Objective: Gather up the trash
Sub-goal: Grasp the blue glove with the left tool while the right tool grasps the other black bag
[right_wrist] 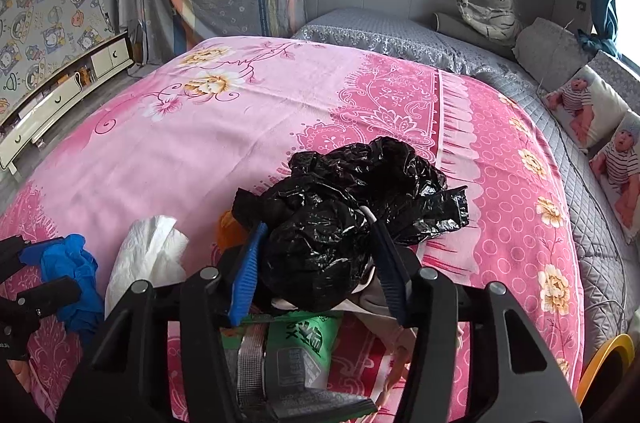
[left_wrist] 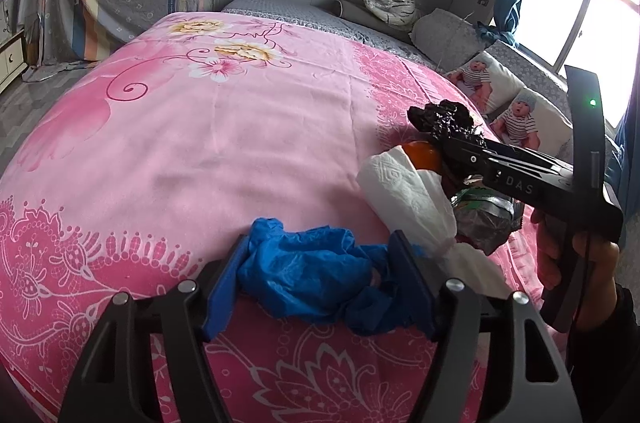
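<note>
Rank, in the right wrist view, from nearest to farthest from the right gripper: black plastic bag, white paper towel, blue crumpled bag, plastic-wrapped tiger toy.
1. black plastic bag: between the right gripper fingers.
2. white paper towel: just left, on the pink bedsheet.
3. blue crumpled bag: farther left, in the left gripper.
4. plastic-wrapped tiger toy: far back, by the wall.

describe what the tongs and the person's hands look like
Both tongs are black angular frames with silver round bolts and ribbed blue pads: left tongs, right tongs. The right one's body bears white "DAS" lettering, a green light and a thin black cable. The right hand is bare below a dark sleeve.
</note>
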{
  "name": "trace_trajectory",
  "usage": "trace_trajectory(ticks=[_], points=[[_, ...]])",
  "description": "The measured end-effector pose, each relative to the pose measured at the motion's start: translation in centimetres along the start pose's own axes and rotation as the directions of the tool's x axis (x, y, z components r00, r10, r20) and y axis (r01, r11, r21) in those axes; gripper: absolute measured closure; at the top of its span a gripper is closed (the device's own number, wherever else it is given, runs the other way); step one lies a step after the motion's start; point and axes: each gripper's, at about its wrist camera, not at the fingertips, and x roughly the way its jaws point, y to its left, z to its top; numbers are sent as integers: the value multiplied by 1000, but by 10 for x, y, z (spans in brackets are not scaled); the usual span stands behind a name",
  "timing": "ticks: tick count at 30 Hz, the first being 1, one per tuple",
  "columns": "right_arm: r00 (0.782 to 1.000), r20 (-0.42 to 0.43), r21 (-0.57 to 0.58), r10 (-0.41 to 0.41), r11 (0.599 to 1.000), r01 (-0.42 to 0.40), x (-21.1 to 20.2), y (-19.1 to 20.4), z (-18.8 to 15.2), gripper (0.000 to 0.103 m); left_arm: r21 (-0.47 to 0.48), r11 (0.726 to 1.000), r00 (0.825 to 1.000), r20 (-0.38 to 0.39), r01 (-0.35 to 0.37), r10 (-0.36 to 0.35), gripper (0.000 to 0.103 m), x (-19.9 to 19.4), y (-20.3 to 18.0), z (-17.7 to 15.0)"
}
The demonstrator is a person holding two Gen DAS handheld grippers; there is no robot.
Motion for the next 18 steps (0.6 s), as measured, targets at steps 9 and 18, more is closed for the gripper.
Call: trace_trajectory(ticks=[9, 18], points=[[1000, -10, 15, 6, 1000, -6, 1, -2, -2, 76, 0, 1000, 1000, -10, -16, 16, 62, 3, -4, 1], [999, 29, 1, 15, 1000, -15, -11, 0, -1, 87, 5, 1000, 1000, -4, -27, 27, 80, -5, -8, 1]])
